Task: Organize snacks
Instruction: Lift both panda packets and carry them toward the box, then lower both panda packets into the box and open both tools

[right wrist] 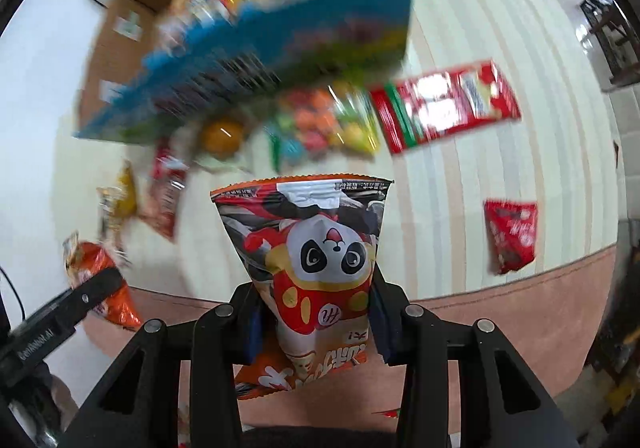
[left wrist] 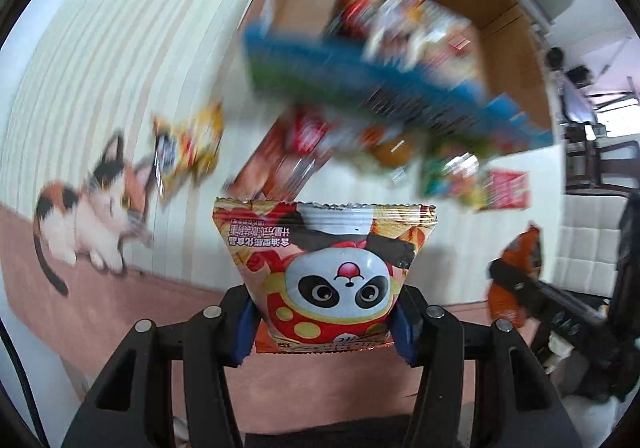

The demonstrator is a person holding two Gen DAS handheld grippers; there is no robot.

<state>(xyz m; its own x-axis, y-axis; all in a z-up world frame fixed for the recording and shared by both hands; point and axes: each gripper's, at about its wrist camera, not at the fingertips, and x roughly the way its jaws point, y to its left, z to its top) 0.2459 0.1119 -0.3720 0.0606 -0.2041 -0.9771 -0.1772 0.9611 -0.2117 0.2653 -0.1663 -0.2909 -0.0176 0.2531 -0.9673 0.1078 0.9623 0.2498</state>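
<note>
Here, each gripper is clamped on its own panda-printed snack bag, both held clear above a striped mat. In the left wrist view, the left gripper [left wrist: 326,322] has its blue-padded fingers [left wrist: 243,332] pressed against the two sides of the red panda bag [left wrist: 325,268], which stands up between them with its crimped top edge spread wide. In the right wrist view, the right gripper [right wrist: 316,322] pinches the black panda bag [right wrist: 310,260] in the same way, the pack narrowing where the pads squeeze it and flaring out above and below. The striped mat [left wrist: 120,88] lies below, printed with a calico cat [left wrist: 92,216] near its pinkish border. Beyond the held bags sits an open cardboard box [left wrist: 512,28] with a blue printed front, several blurred snack packs already inside it. Loose snacks lie scattered on the mat in front of the box: a yellow packet [left wrist: 188,152], a red and white flat pack [right wrist: 444,104], a bag of coloured sweets [right wrist: 324,124], and a small red pouch [right wrist: 511,234] lying well apart near the mat's edge. At the right edge of the left wrist view the other gripper shows with its orange-backed bag [left wrist: 520,272].
</note>
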